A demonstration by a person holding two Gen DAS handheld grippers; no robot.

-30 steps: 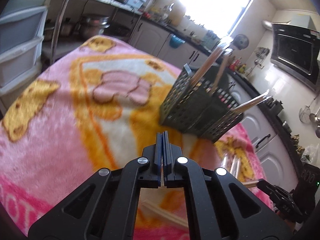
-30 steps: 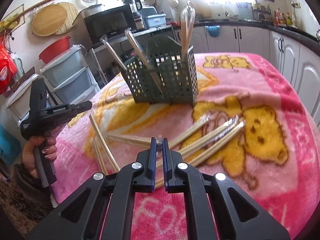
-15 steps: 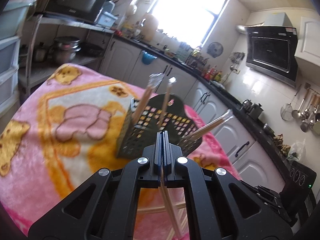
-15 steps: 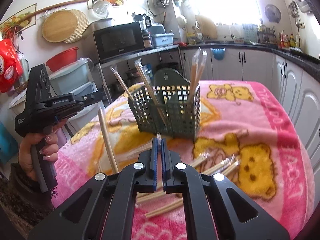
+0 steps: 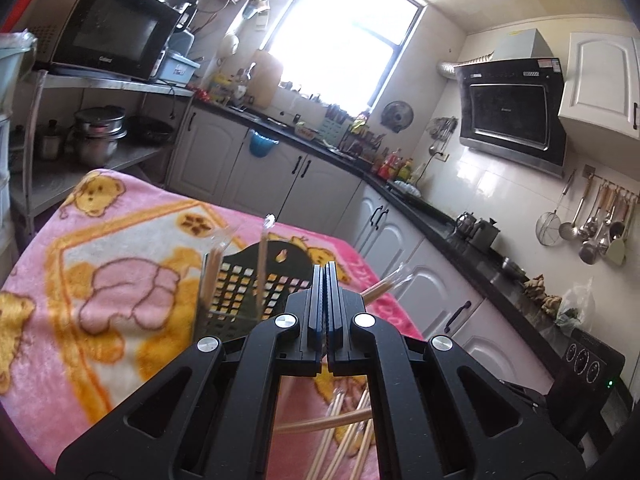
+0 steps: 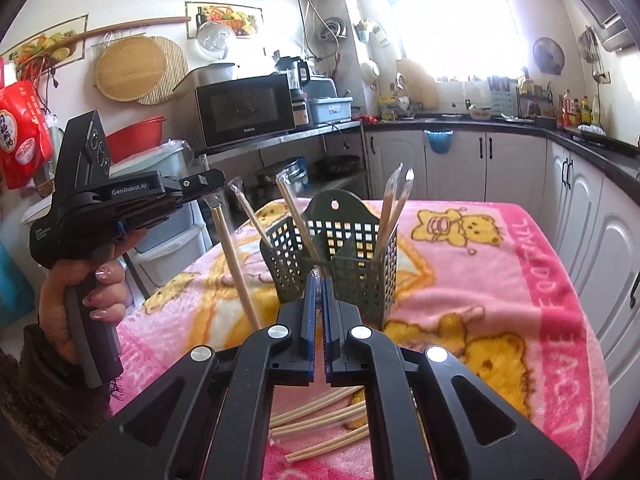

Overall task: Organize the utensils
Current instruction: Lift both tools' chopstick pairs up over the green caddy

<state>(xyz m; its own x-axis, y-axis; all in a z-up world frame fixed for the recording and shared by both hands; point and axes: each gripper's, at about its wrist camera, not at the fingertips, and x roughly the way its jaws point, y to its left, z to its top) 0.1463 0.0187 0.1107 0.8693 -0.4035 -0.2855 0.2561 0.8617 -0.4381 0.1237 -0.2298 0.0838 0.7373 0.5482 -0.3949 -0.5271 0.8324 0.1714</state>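
Left gripper (image 6: 208,196) pinched shut on a wrapped chopstick pair (image 6: 236,264) left of the green basket (image 6: 360,264), right gripper (image 6: 318,280) nearly shut on another wrapper tip, and either long dangling pair could snag the mesh rim and tip it

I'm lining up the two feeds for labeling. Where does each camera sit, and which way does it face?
Left wrist: sits on the left gripper, looking along its shut jaws at the green basket, the counters and the window; only its own jaws show.
Right wrist: sits on the right gripper, facing the basket and microwave shelf; it also shows the person's left hand holding the other gripper with a wrapped chopstick.
Shared: the basket, the pink blanket, loose chopsticks.
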